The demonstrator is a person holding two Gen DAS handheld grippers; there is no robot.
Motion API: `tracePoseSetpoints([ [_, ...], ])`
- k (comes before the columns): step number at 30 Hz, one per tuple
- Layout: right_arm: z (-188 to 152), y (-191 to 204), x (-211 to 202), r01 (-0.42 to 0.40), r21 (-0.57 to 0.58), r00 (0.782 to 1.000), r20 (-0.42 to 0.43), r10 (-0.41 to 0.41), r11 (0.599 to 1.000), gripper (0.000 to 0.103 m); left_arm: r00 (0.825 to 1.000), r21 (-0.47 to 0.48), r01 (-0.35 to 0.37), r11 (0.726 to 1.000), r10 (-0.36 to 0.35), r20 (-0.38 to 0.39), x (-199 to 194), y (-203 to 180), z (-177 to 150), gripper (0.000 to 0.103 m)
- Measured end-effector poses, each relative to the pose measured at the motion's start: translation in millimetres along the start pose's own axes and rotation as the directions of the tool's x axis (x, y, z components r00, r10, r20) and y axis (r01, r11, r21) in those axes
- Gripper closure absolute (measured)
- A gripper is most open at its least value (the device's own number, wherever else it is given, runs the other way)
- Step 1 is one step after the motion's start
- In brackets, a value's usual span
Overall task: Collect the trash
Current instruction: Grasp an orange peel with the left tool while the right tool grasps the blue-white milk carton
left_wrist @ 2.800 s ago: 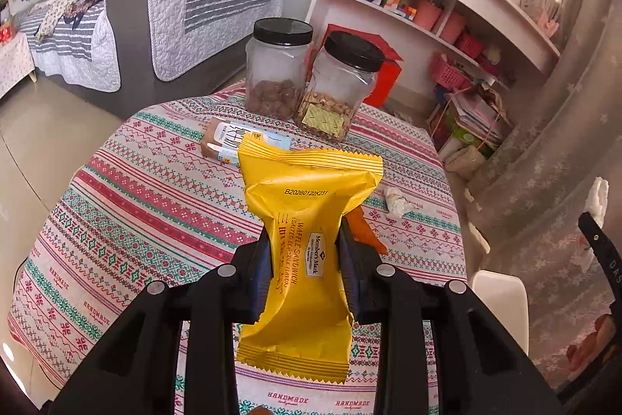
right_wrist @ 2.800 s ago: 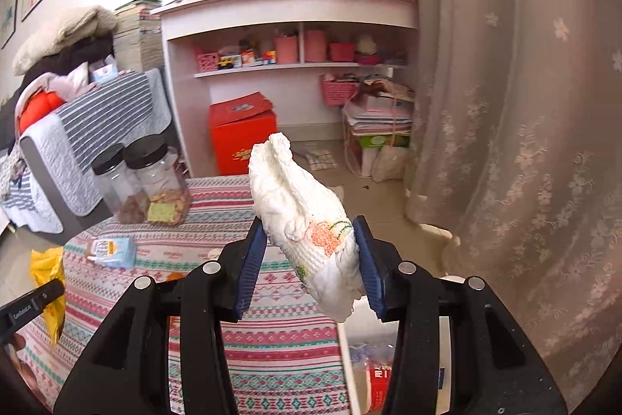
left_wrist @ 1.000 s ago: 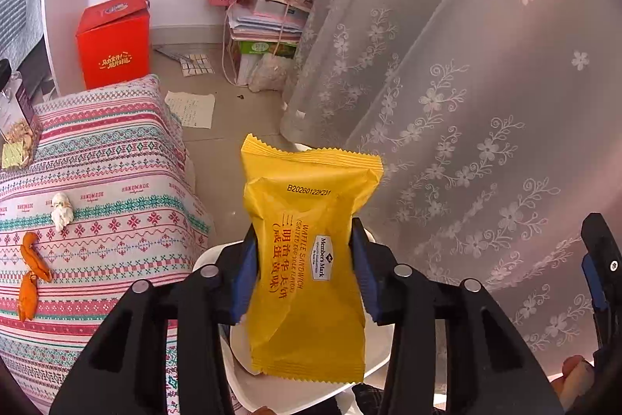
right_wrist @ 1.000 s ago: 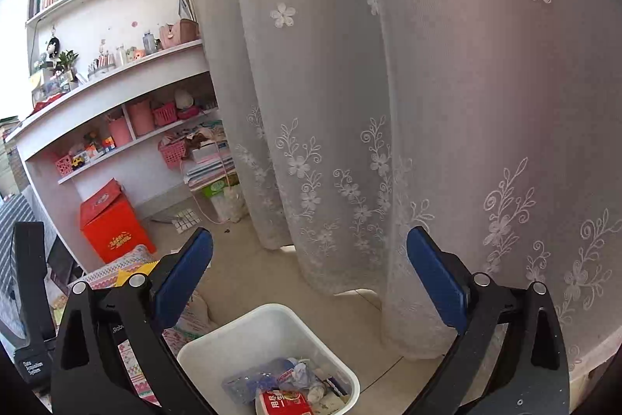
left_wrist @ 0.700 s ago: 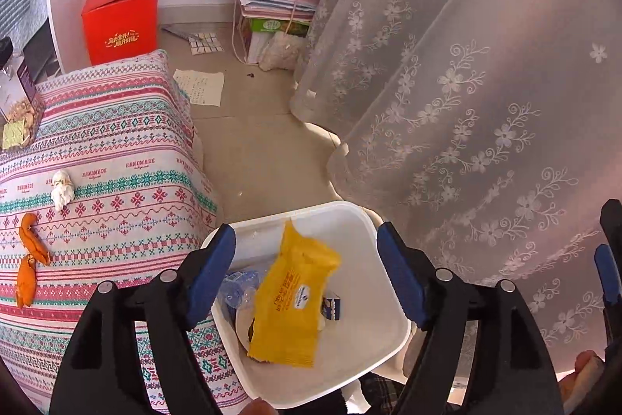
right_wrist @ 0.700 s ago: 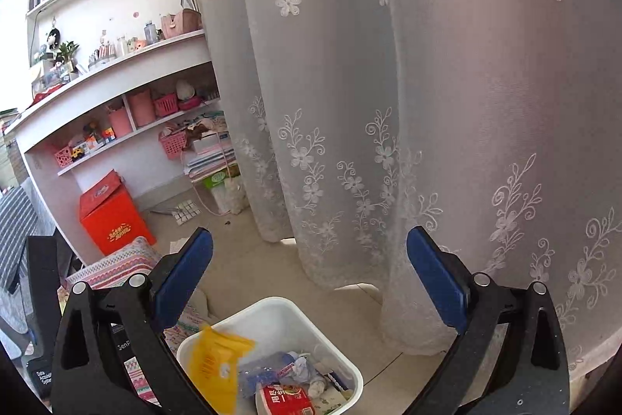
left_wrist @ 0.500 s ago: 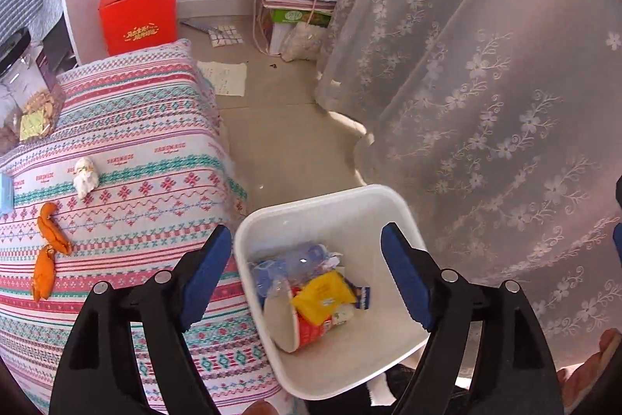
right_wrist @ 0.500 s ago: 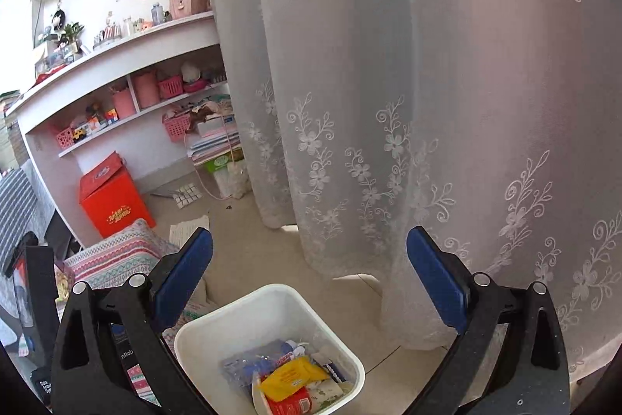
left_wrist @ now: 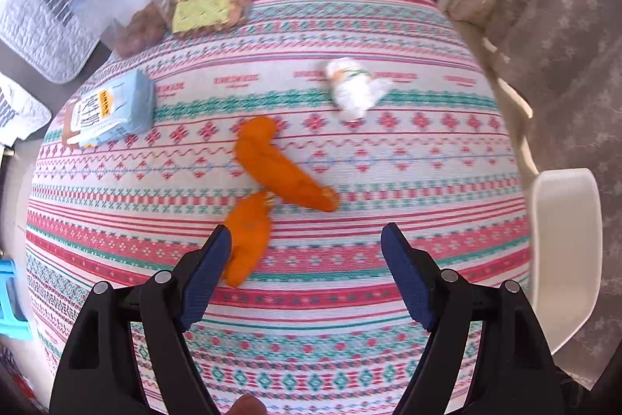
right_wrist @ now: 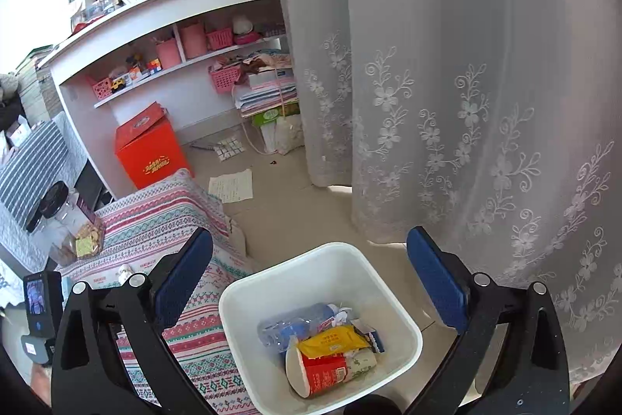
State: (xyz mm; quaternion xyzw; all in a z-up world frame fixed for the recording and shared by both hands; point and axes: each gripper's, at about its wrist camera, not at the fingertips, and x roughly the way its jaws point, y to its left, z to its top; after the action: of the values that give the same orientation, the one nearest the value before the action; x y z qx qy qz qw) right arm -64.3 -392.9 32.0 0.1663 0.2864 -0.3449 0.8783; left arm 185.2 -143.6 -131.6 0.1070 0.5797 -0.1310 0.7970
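Left gripper (left_wrist: 305, 246), jaws wide and empty, above orange peel (left_wrist: 283, 168) on the table (left_wrist: 388, 298); right gripper (right_wrist: 311, 265) likewise over the bin (right_wrist: 233, 302). Thin peel may slip the pads.

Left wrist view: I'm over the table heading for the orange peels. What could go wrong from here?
1. The two orange peels overlap, and the open left tool already has one pad at the lower peel; a pinch may lift one piece and leave the other.
2. They lie flat, so the pads may snag the tablecloth.
3. The crumpled tissue sits apart and probably needs another trip to the bin, under the open right tool.
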Motion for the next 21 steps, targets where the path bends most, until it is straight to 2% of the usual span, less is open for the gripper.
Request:
tracePoseSetpoints([
  [5,-4.4,22.0,8.8,-0.013,-0.043,0.999,-0.037,0.012,0.999,0.007,0.999,-0.041,0.000,0.999,-0.001,-0.046,22.5,29.9,-2.1,0.033],
  [7,-6.3,31.1,12.7,-0.022,-0.063,0.998,-0.054,0.019,0.998,0.007,0.998,-0.039,0.001,0.999,-0.004,-0.058,29.8,31.1,-3.0,0.040],
  [11,-9.9,51.7,17.4,-0.035,-0.110,0.997,-0.069,0.028,0.993,0.007,0.999,-0.050,0.022,0.999,-0.024,-0.033,28.2,35.7,-5.1,0.045],
  [14,-14.2,68.8,21.0,-0.047,-0.143,0.996,-0.085,0.035,0.989,0.007,0.999,-0.066,0.015,0.998,-0.017,-0.028,24.7,43.2,-9.7,0.062],
  [16,-19.2,84.0,24.2,-0.063,-0.179,0.993,-0.105,0.044,0.982,0.007,0.999,-0.074,0.028,0.997,-0.029,-0.019,20.4,51.5,-17.4,0.080],
  [19,-30.2,120.4,27.4,-0.126,-0.285,0.988,-0.119,0.095,0.950,0.007,0.998,-0.112,0.060,0.992,-0.063,-0.018,9.6,69.5,-33.4,0.085],
  [21,-41.6,154.0,26.7,-0.184,-0.405,0.983,-0.094,0.159,0.895,0.007,0.996,-0.176,0.088,0.981,-0.089,0.000,-5.5,92.6,-42.2,0.085],
])
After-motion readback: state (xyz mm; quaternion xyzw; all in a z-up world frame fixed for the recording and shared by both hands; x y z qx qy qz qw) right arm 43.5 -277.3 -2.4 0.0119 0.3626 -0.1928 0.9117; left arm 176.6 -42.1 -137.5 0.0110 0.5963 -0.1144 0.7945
